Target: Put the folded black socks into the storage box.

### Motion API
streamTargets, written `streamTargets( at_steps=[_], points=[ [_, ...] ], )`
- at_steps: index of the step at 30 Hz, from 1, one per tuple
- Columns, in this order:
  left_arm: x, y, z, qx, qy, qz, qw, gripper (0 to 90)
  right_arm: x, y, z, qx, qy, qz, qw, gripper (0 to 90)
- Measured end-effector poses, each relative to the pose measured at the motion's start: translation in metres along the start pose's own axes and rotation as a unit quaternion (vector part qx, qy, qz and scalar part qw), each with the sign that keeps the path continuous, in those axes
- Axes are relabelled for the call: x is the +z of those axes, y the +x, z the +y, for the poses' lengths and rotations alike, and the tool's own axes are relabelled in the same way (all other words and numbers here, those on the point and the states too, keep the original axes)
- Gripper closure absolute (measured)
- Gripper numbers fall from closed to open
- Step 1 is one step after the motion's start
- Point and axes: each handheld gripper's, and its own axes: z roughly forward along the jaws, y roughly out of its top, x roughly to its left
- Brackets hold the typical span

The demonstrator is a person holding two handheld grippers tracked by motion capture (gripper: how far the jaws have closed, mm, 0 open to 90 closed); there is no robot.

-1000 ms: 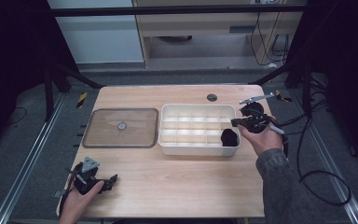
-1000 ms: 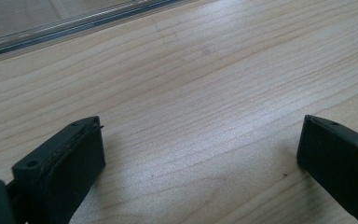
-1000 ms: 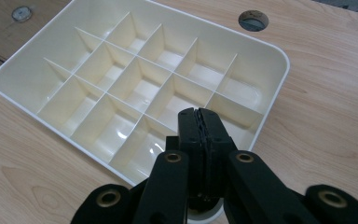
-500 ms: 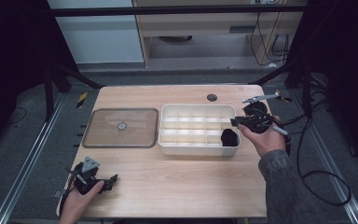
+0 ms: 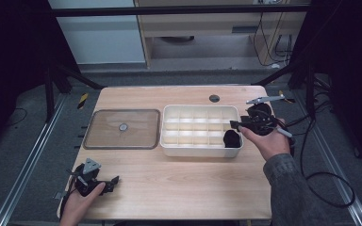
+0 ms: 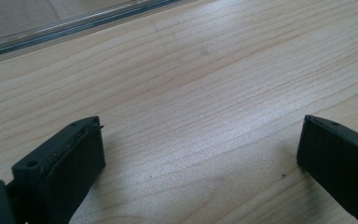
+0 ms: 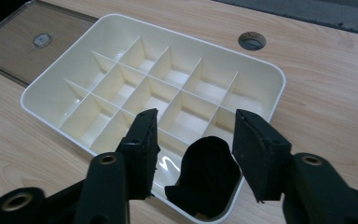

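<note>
Two black hand-held grippers, one grey sleeve

The left hand-held gripper (image 5: 107,181) carries a grey three-cornered plate on top; the right hand-held gripper (image 5: 235,125) has blocky black jaws with brass-coloured screw holes, and trails a black cable beside the grey sleeve (image 5: 287,188), off the table's (image 5: 179,183) edge.

You cannot tell what the black object (image 7: 205,173) in the tray's (image 7: 270,74) near corner compartment is, and the frame edge cuts its bottom.
</note>
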Motion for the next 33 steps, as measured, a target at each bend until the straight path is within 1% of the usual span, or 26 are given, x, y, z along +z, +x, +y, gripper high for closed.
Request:
streamTargets(
  at_steps=[1, 4, 6, 10, 11, 12, 13, 14, 18, 20, 25, 30, 33],
  points=[
    [0.0, 0.0, 0.0, 0.0, -0.001, 0.0, 1.0, 0.0, -0.001, 0.001, 0.0, -0.003, -0.005, -0.004, 1.0, 43.0],
    [0.0, 0.0, 0.0, 0.0, -0.001, -0.001, 1.0, 0.0, -0.003, 0.003, -0.001, -0.002, -0.013, -0.005, 0.9999, 37.2],
    [0.0, 0.0, 0.0, 0.0, -0.001, -0.001, 1.0, 0.0, -0.005, 0.004, -0.001, -0.003, -0.018, -0.005, 0.9998, 33.8],
    [0.0, 0.0, 0.0, 0.001, 0.0, -0.001, 1.0, 0.0, -0.006, 0.006, -0.001, -0.005, -0.023, 0.001, 0.9997, 29.6],
    [0.0, 0.0, 0.0, 0.001, 0.0, -0.001, 1.0, 0.0, -0.007, 0.007, 0.0, -0.008, -0.025, 0.001, 0.9996, 25.3],
    [0.0, 0.0, 0.0, 0.001, 0.0, -0.001, 1.0, 0.0, -0.007, 0.007, 0.0, -0.008, -0.025, 0.001, 0.9996, 25.3],
    [0.0, 0.0, 0.0, 0.001, 0.0, -0.001, 1.0, 0.0, -0.008, 0.009, -0.001, -0.01, -0.031, 0.002, 0.9995, 22.2],
    [0.0, 0.0, 0.0, 0.001, 0.0, -0.001, 1.0, 0.0, -0.008, 0.011, 0.0, -0.01, -0.032, 0.001, 0.9994, 17.2],
    [0.0, 0.0, 0.0, 0.002, 0.0, -0.001, 1.0, 0.0, -0.008, 0.015, -0.002, -0.021, -0.031, 0.003, 0.9993, 10.1],
    [0.0, 0.0, 0.0, 0.002, 0.0, -0.001, 1.0, 0.0, -0.01, 0.018, -0.005, -0.031, -0.037, 0.008, 0.9988, 8.3],
    [0.0, -0.001, 0.0, 0.002, 0.0, -0.001, 1.0, 0.0, -0.013, 0.025, -0.01, -0.042, -0.049, 0.015, 0.9978, 7.3],
    [0.0, -0.001, 0.0, 0.002, -0.001, -0.002, 1.0, 0.0, -0.016, 0.031, -0.017, -0.048, -0.049, 0.019, 0.9974, 7.4],
    [0.0, -0.001, 0.0, 0.002, -0.001, -0.001, 1.0, 0.0, -0.016, 0.033, -0.02, -0.052, -0.046, 0.018, 0.9974, 8.3]
  ],
)
